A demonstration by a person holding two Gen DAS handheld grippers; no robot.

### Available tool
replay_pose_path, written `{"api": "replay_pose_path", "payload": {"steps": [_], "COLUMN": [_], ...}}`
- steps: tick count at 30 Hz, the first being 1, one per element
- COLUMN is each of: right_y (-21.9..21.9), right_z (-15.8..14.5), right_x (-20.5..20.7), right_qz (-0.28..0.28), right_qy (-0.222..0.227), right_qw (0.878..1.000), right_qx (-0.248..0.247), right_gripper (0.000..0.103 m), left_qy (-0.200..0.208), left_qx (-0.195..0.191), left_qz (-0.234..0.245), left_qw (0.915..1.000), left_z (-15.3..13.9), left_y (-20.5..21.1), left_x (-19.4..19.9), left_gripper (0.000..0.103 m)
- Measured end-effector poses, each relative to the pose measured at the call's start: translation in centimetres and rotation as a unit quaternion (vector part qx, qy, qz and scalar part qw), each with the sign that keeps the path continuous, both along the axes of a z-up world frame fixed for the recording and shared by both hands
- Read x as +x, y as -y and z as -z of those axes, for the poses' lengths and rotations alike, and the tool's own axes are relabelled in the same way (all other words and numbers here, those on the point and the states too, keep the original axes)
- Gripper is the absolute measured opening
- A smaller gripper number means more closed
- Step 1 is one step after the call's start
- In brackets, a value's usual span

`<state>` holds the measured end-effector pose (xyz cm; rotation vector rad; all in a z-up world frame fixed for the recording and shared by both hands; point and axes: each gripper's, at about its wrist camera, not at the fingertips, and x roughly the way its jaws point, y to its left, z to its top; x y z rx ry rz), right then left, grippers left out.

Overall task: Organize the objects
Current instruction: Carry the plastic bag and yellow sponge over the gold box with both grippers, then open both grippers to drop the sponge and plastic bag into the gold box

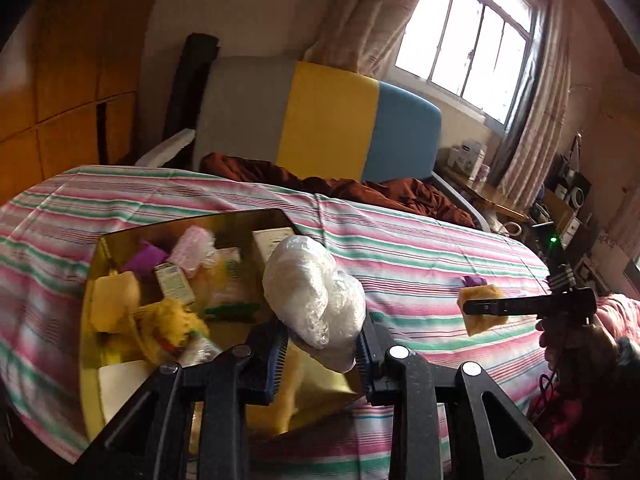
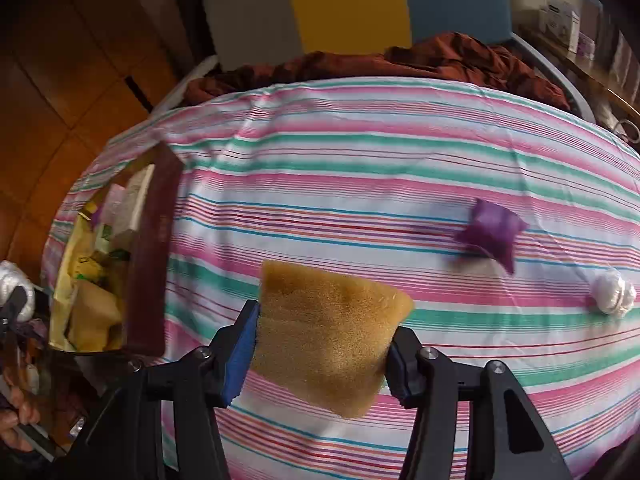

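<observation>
Left wrist view: my left gripper [image 1: 322,354] has its fingers [image 1: 276,360] closed on a white crumpled plastic bundle [image 1: 312,300], which it holds above the near right edge of the open box [image 1: 192,224]. The box rests on the striped bedsheet [image 1: 400,248] and contains mixed items, among them a pink wrapped piece [image 1: 192,246], a purple packet [image 1: 146,258], a small printed carton [image 1: 174,282] and yellow sponge pieces [image 1: 116,300].

Right wrist view: my right gripper [image 2: 320,354] has its fingers [image 2: 240,354] clamped on a yellow-brown sponge [image 2: 332,336], squeezed narrower at the grip and lifted clear of the bed. In the left wrist view this gripper [image 1: 484,307] appears at the right, well apart from the box.

On the sheet beyond the sponge lie a purple pouch [image 2: 492,232] and, nearer the right edge, a small white wrapped ball [image 2: 612,294], apart from one another. A rust-coloured blanket [image 2: 460,60] is bunched at the far end of the bed.
</observation>
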<state>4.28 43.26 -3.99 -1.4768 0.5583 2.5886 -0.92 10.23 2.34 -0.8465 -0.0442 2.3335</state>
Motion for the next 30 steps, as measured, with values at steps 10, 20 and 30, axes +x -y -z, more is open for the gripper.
{"api": "replay_pose_path", "payload": {"steps": [10,20,30], "right_y": [13.8,19.7,20.2], "right_z": [-3.4,-0.4,1.3], "right_x": [-4.8,-6.8,-7.0], "right_qz": [-0.135,-0.178,-0.174], "right_qy": [-0.061,-0.012,0.005], "right_qw": [0.989,0.98,0.98], "right_qx": [-0.012,0.086,0.099], "right_gripper": [0.056,0.06,0.071], "left_qy": [0.017,0.03,0.025], "left_qx": [0.008,0.033,0.028], "left_qz": [-0.096,-0.112,-0.084], "left_qw": [0.9952,0.9927,0.9958], "left_z": [1.9,2.6,2.2], "left_y": [8.4,10.7,8.3], "left_x": [-1.1,-2.1,-3.0], "left_gripper": [0.03,0.031,0.031]}}
